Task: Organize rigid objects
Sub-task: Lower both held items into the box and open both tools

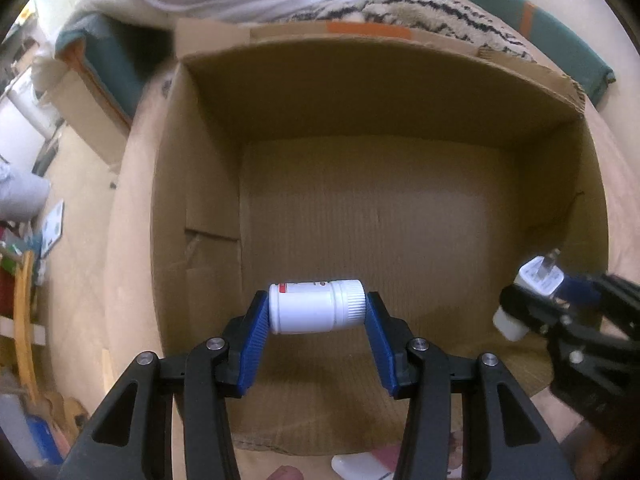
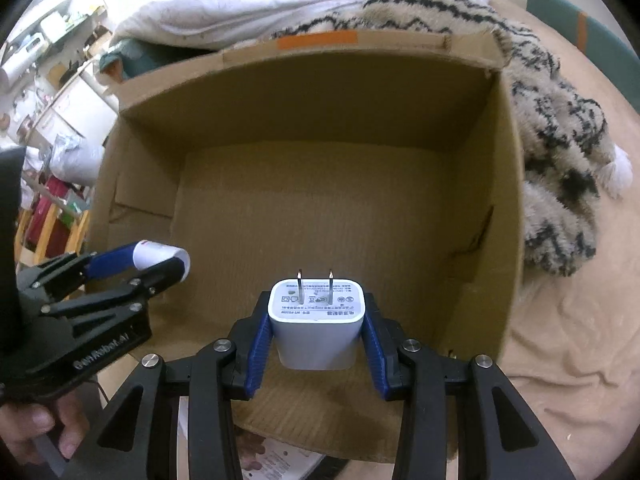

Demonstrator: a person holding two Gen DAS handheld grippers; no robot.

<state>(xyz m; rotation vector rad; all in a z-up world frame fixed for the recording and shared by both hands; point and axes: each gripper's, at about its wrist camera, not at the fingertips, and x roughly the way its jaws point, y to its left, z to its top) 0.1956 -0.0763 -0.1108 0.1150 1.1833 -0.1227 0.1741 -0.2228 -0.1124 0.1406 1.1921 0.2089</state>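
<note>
Cardboard box (image 1: 360, 208) sits open beneath me. My left tongs (image 1: 318, 312) grip a white bottle (image 1: 316, 308) sideways; my right tongs (image 2: 318, 328) clamp a white charger (image 2: 318, 320). Placing step, I judge: lower, then release both inside.

The left black two-finger gripper with blue ribbed pads (image 1: 316, 312) is clamped across the ends of a white plastic bottle (image 1: 316, 306) lying sideways. The right gripper of the same build (image 2: 317, 330) squeezes a white wall charger (image 2: 317, 320), prongs pointing forward. A bare hand (image 2: 36, 428) grasps the left gripper's handle.
</note>
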